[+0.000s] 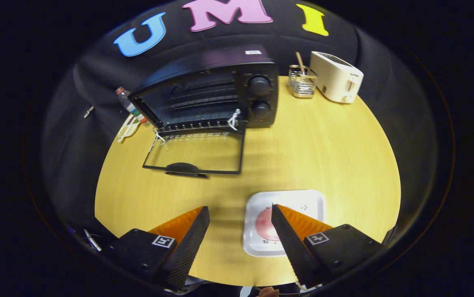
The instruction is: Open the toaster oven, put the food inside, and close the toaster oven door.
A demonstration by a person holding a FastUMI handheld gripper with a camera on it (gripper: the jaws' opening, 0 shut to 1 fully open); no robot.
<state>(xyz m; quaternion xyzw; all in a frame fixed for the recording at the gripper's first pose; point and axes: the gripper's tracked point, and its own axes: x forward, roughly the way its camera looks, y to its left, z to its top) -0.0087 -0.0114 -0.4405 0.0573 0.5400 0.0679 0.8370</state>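
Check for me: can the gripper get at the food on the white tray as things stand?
Probably yes. The gripper is open, the pink food on the white tray lies beside its right finger, and nothing covers it.

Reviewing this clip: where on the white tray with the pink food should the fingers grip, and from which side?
Probably the near rim of the white tray, approached low from the gripper's side. The tray lies flat on the table with a raised lip; the pink food sits mid-tray. The gripper is open, one finger overlapping the tray.

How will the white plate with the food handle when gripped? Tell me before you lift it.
The plate looks rigid, shallow and glossy, so likely slippery at its rim. The food lies loose and may slide if tilted. The gripper hangs open above it.
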